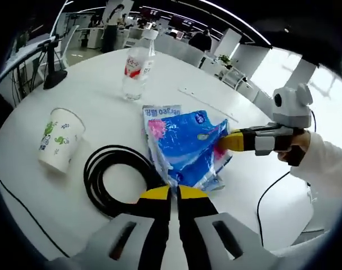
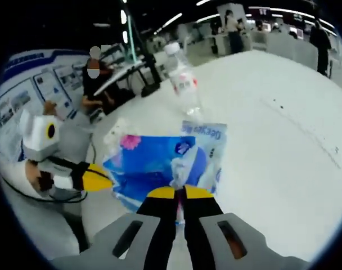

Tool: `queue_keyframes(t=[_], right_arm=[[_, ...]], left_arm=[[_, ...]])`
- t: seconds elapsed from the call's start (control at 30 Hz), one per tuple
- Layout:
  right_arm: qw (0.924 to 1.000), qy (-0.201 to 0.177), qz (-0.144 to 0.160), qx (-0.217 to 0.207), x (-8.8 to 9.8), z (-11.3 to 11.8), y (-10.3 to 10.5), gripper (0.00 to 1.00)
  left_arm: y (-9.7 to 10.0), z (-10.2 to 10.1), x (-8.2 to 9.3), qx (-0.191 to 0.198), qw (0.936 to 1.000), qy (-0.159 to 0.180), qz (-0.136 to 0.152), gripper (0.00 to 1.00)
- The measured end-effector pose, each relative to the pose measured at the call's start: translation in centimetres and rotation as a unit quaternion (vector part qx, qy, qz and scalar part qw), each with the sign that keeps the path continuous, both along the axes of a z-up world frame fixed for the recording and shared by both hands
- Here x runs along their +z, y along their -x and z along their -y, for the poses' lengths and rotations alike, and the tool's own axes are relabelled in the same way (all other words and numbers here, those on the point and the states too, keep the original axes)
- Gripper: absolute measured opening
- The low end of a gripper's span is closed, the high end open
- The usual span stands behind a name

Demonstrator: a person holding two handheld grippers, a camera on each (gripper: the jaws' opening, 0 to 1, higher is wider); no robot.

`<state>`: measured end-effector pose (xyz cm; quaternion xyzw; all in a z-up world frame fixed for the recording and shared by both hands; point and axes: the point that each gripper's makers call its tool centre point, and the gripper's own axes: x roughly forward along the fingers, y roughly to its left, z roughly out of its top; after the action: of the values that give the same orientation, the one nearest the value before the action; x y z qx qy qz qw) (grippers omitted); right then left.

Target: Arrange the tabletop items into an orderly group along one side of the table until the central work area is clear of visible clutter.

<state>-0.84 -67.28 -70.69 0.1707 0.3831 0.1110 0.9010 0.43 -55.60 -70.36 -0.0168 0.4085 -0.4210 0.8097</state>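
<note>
The left gripper [image 1: 172,193] is clamped on the near edge of the blue packet [image 1: 188,147], whose far edge is pinched by the right gripper [image 2: 179,193]. On the white table [image 1: 103,93], a black cable coil [image 1: 112,177], water bottle [image 1: 138,66] and paper cup [image 1: 59,139] are seen nearby.

both cams close, facing, share packet [image 1: 185,147]
</note>
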Motion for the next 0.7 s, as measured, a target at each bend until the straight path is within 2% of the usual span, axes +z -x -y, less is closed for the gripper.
queue_keyframes(t=[0.07, 0.1, 0.13, 0.2, 0.3, 0.4, 0.5, 0.57, 0.7], right_arm=[[0.9985, -0.031, -0.021, -0.041, 0.2, 0.1, 1.2, 0.01], [0.9979, -0.037, -0.02, -0.049, 0.4, 0.1, 1.6, 0.01], [0.9981, -0.025, 0.002, -0.056, 1.1, 0.4, 2.0, 0.01], [0.9969, -0.024, 0.012, -0.075, 1.9, 0.6, 3.3, 0.0], [0.994, -0.029, 0.023, -0.102, 3.1, 0.6, 5.0, 0.0], [0.9914, -0.01, 0.039, -0.125, 4.3, 1.0, 6.9, 0.0], [0.9877, 0.02, 0.054, -0.145, 5.0, 1.1, 9.4, 0.0], [0.9863, 0.028, 0.055, -0.153, 5.1, 1.0, 10.9, 0.0], [0.9842, 0.033, 0.047, -0.168, 5.1, 1.6, 13.1, 0.0]], left_arm=[[0.0, 0.2, 0.8, 0.0, 1.0, 0.007, 0.002, 0.0], [0.0, 0.3, 1.2, -0.001, 0.9999, 0.012, 0.001, 0.0], [0.1, 0.6, 1.7, -0.007, 0.9998, 0.017, -0.001, 0.0], [0.7, 1.1, 2.7, -0.035, 0.999, 0.027, 0.001, 0.0], [1.1, 1.6, 3.7, -0.045, 0.9983, 0.036, -0.005, 0.0], [2.3, 2.5, 4.5, -0.067, 0.9965, 0.044, -0.022, 0.0], [3.4, 3.4, 4.9, -0.087, 0.995, 0.044, -0.019, 0.0], [4.2, 4.2, 5.0, -0.11, 0.9931, 0.041, -0.006, 0.0], [6.1, 5.7, 4.7, -0.138, 0.9897, 0.037, -0.016, 0.0]])
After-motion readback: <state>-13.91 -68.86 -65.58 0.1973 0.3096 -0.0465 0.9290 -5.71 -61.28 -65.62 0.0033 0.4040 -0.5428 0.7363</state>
